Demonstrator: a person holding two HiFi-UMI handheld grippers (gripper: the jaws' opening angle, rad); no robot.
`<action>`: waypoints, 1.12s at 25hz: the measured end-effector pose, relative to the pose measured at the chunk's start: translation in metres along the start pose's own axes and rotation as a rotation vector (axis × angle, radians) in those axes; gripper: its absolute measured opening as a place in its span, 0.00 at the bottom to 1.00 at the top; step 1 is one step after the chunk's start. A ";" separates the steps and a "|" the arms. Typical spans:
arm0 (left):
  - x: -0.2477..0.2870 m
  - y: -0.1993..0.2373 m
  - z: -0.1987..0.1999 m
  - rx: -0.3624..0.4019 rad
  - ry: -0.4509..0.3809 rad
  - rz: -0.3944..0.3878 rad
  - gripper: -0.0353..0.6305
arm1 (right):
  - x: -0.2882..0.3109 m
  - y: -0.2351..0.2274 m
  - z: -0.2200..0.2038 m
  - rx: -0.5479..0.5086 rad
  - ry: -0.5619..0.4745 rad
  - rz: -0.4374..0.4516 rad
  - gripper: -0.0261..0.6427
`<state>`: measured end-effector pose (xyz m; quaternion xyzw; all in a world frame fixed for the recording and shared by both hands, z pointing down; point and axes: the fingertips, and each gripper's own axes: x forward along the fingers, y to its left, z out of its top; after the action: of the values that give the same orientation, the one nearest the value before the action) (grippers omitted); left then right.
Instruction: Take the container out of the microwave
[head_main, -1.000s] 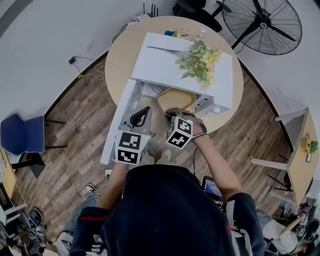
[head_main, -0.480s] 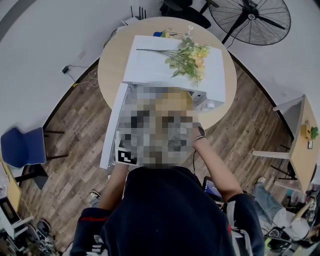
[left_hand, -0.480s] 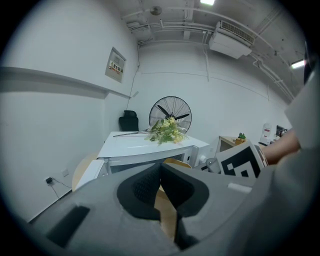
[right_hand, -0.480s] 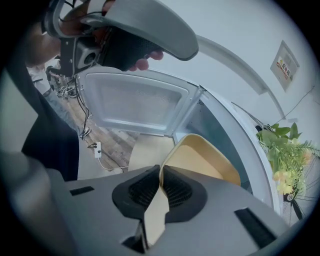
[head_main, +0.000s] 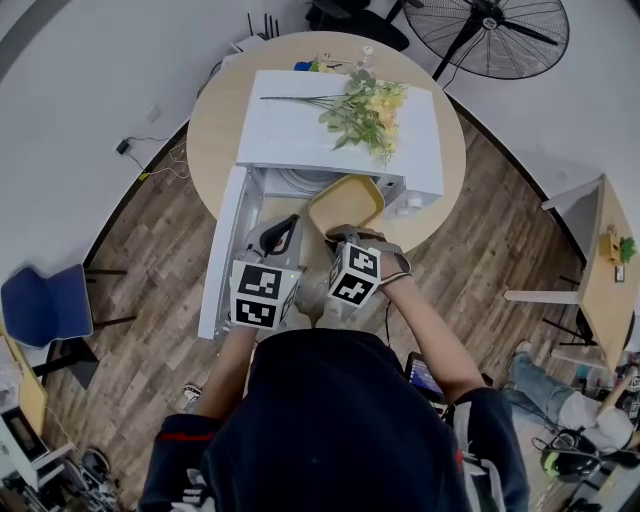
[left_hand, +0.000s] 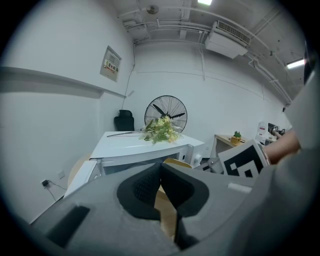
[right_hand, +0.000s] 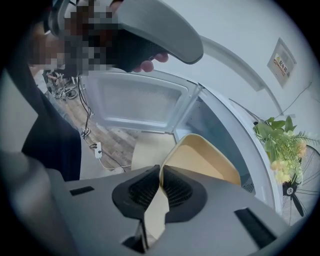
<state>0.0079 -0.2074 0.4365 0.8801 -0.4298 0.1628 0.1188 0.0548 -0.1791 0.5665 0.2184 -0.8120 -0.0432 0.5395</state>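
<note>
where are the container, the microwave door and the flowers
container (head_main: 345, 203): head view, on its yellow inner floor
microwave door (head_main: 221, 258): head view, on the open door's upper edge
flowers (head_main: 368, 106): head view, on the blooms lying on the microwave

One microwave (head_main: 300, 130), one container (head_main: 345, 202), one flower bunch (head_main: 365, 108), one round surface (head_main: 215, 120), one fan (head_main: 490, 30) (upper right), one blue chair (head_main: 40, 305) (left edge); two tongs: left tongs (left_hand: 161, 172) and right tongs (right_hand: 161, 182), lower centre

Round wood tbl (head_main: 215, 120) on plank floor (head_main: 150, 260), white microwave (head_main: 300, 130) atop, door open.
</note>
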 end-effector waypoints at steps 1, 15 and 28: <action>0.000 -0.001 -0.001 0.005 0.003 -0.001 0.07 | 0.000 0.000 -0.001 0.002 0.002 0.000 0.08; 0.006 -0.006 -0.008 0.017 0.019 -0.024 0.07 | -0.003 0.006 -0.014 0.007 0.023 0.004 0.08; 0.009 -0.008 -0.009 0.015 0.021 -0.031 0.07 | -0.002 0.009 -0.019 0.006 0.031 0.009 0.08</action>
<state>0.0179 -0.2058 0.4476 0.8858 -0.4137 0.1735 0.1191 0.0696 -0.1673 0.5747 0.2169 -0.8047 -0.0349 0.5516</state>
